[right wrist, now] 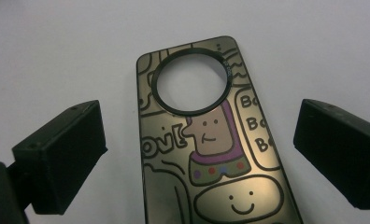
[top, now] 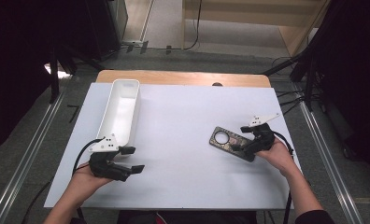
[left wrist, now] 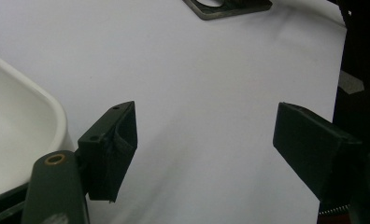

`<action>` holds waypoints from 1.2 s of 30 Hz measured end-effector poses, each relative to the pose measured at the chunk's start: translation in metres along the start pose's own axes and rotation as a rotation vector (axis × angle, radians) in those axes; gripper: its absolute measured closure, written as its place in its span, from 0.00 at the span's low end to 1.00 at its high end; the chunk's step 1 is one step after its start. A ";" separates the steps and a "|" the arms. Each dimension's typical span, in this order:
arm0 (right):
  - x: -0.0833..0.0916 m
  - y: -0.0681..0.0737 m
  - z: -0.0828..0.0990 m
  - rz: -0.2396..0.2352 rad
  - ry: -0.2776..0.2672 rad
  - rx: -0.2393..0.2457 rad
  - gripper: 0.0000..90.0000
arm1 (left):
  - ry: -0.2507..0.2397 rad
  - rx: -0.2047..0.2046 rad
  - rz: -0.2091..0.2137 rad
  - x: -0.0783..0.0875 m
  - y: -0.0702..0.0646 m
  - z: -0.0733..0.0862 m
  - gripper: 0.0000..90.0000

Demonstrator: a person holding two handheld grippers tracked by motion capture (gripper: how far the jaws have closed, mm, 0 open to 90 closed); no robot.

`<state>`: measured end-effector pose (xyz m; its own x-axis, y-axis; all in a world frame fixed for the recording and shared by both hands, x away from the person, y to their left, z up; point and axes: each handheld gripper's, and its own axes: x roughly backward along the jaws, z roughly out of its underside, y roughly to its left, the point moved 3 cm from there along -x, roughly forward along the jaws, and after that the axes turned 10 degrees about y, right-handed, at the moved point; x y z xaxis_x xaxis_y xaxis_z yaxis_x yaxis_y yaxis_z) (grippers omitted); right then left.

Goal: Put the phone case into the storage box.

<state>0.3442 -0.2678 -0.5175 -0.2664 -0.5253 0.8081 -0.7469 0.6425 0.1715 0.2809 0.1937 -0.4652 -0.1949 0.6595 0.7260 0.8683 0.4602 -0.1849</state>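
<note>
White sheeting covers the counter (top: 183,154). One white bin (top: 122,109) stands empty at its left, just beside the left gripper (top: 132,159), whose jaws gape wide. One phone case (top: 231,143) lies flat at the right, between the right gripper's (top: 239,140) spread jaws, ungrasped.

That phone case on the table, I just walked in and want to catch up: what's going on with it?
A person works at a white table with a tool in each hand. The right tool hovers open over the flat, cartoon-printed phone case, one jaw on each side, not yet gripping it. The left tool is open and idle beside the near end of a long white tray, which looks empty.
</note>
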 end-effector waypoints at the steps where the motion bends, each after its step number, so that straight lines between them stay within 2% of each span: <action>1: -0.003 0.000 0.000 0.000 0.010 0.002 0.02 | -0.002 0.000 0.001 0.000 0.000 0.000 0.24; 9: -0.010 -0.001 0.003 0.018 0.074 0.021 0.02 | -0.002 0.001 0.000 0.000 0.000 0.000 0.24; 33: -0.022 0.001 0.006 0.074 0.162 0.087 0.02 | -0.002 -0.001 0.001 0.000 0.000 0.000 0.24; 36: -0.022 0.001 0.006 0.091 0.169 0.098 0.05 | -0.002 0.000 0.001 0.000 0.000 0.000 0.24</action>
<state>0.3451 -0.2591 -0.5385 -0.2358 -0.3616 0.9020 -0.7820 0.6216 0.0448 0.2807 0.1938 -0.4651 -0.1953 0.6611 0.7244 0.8686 0.4596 -0.1852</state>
